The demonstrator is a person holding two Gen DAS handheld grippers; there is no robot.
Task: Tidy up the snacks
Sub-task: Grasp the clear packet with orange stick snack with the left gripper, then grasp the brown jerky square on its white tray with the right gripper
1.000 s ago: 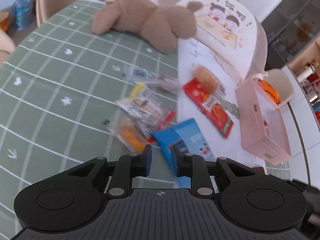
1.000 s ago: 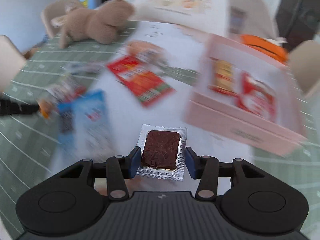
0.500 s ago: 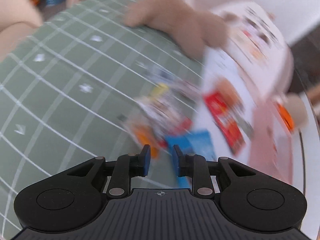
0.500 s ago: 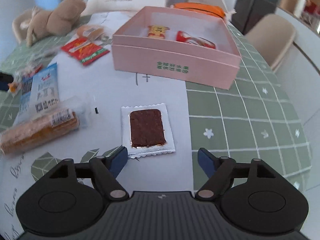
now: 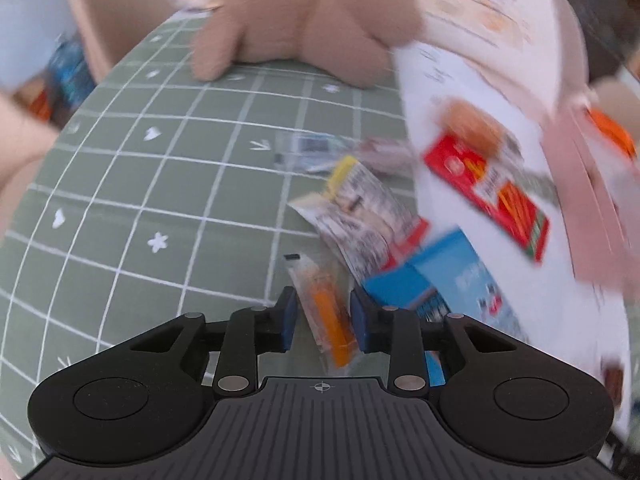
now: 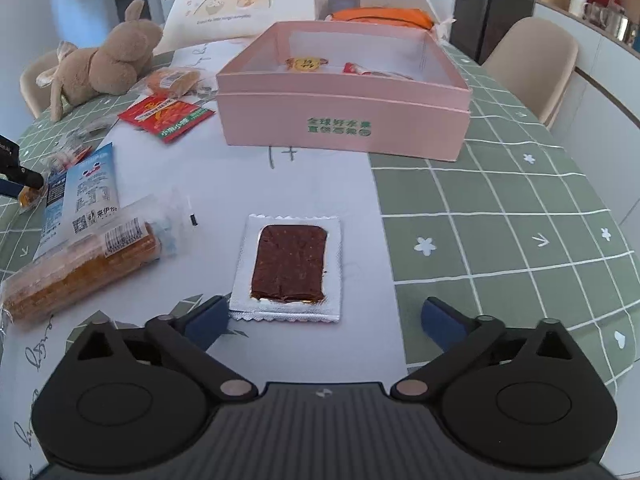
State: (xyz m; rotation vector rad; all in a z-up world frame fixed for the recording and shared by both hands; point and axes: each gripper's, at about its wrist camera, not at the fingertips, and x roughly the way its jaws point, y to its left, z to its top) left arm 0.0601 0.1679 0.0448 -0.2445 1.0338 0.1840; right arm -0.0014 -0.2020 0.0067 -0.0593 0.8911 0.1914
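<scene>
Green cloth with white lines covers the table (image 6: 500,200), and a white paper sheet lies over the middle of it. At the far side of the table stands the pink box (image 6: 344,120), open at the top, with a few snacks already inside. A brown toy bunny (image 6: 104,64) lies at the far left edge.

Right tool (image 6: 324,316) is spread wide and holds nothing. The brown snack in silver wrap (image 6: 290,268) lies flat on the white sheet, just in front of its tips, near the front of the table. A long orange snack bar (image 6: 80,268) and a blue packet (image 6: 86,184) lie to its left.

Left tool (image 5: 323,314) has its tips close, with a small orange snack packet (image 5: 326,312) between them, at the left side of the pile. The view is blurry, so I cannot tell if the tips squeeze it yet.

I think the step now is picking up loose snacks to put in the box. Next, the left tool needs to close on the small packet, lift it, and carry it over the other packs to the box
</scene>
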